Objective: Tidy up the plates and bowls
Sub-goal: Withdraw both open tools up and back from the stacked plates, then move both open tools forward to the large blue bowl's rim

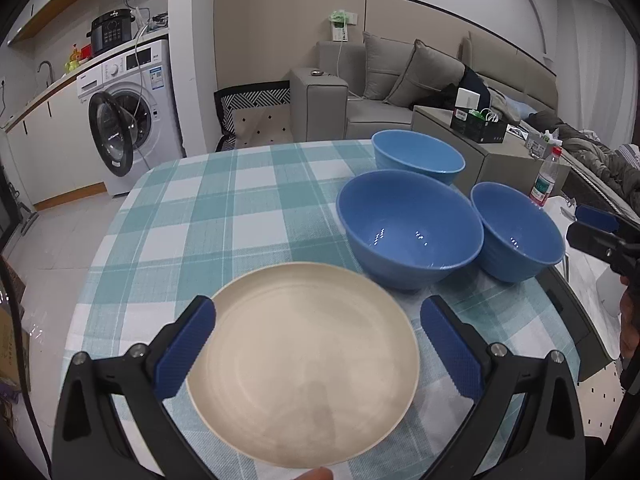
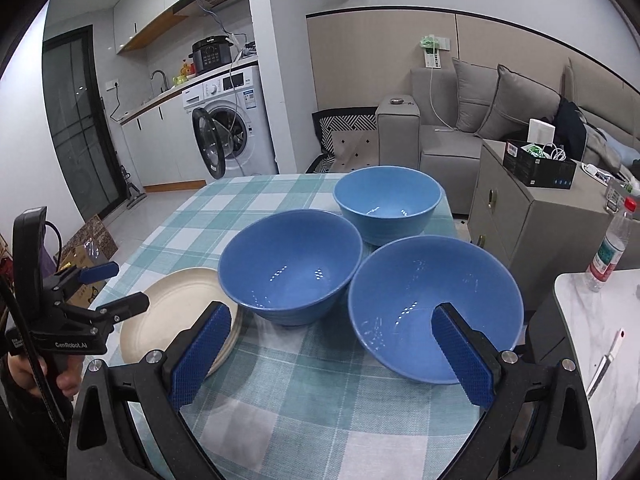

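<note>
Checked teal-and-white cloth covers the counter (image 2: 304, 412), which carries everything the task concerns and stretches forward from both hand-held grippers. Largest on it is the cream plate (image 1: 300, 364), lying flat directly ahead of the left hand-held gripper (image 1: 316, 344), so close that its round face fills the space between the spread blue pads; the left pad (image 1: 188, 344) sits just beside the plate's left rim and the right pad stands a little apart from the right rim. In the right wrist view the plate seems to be a stack of at least two, though I cannot tell for sure. Next in size is the deep blue bowl (image 2: 290, 264), ahead and slightly left of the right hand-held gripper (image 2: 332, 350) and forward-right of the left one, its near wall just beside the plate's far rim. A second blue bowl (image 2: 434, 304) lies closest to the right hand-held gripper, ahead and to its right, with that gripper's right pad showing in front of the bowl's hollow; whether it touches I cannot tell. The paler blue bowl (image 2: 386, 202) sits farthest forward, behind the other two. Both grippers are spread wide and hold nothing. My judgement: the plate belongs to the left hand-held gripper, which already straddles it, while the bowls are nearer the right; being round, none has a long axis to favour, so rim approach matters most.
</note>
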`<state>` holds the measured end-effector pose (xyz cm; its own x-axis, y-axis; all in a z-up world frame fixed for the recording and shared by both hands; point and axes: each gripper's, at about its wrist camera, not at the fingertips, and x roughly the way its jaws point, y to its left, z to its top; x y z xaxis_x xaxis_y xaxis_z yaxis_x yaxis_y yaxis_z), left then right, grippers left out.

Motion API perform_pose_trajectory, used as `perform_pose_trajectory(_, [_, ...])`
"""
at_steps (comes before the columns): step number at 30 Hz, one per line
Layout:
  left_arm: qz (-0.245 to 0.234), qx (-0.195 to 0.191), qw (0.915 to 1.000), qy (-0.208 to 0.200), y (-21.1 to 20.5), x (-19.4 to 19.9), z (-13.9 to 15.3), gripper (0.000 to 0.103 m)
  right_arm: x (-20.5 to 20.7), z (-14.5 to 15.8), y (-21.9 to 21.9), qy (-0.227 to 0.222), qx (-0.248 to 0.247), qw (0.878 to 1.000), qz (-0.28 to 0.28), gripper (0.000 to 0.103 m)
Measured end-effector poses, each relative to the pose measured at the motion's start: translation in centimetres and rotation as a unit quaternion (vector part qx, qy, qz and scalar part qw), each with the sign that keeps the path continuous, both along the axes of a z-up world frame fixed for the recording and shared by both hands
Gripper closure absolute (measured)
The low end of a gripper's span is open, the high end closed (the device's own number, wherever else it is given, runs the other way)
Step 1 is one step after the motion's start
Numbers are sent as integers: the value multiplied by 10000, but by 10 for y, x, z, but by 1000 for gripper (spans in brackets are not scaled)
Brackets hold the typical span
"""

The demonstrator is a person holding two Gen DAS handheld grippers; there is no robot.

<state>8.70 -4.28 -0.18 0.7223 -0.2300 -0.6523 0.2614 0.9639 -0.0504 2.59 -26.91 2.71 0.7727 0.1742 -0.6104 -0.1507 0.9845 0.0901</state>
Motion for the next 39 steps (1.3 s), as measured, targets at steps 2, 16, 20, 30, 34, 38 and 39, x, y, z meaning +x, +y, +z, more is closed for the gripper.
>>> perform_pose_trajectory(2, [-73,1,10000,-58,-6,2,5,0,0,1,-7,-10,9,10000,-34,1])
perform_pose_trajectory(16, [-335,10,9992,-230,-40,19,30,0,0,14,-40,-44,104,9996,-243,1])
perform_pose_trajectory(20, [-341,-58,9991,-261,-42,24,37,0,0,19,-45,-97,108,9995,-274,1])
perform_pose_trajectory(30, [-221,-320,9990,-198,-41,48,48,0,0,32,-52,-248,79,9993,-270,1])
perform_pose_trajectory(34, [-190,-424,9987,-187,-41,56,52,0,3,36,-59,-284,78,9991,-319,1])
perform_pose_trajectory(38, [-225,-595,9979,-95,-42,66,53,0,7,41,-65,-327,100,9988,-362,1])
perform_pose_trajectory(39, [-232,-603,9979,-85,-43,69,53,0,8,42,-66,-336,101,9987,-374,1])
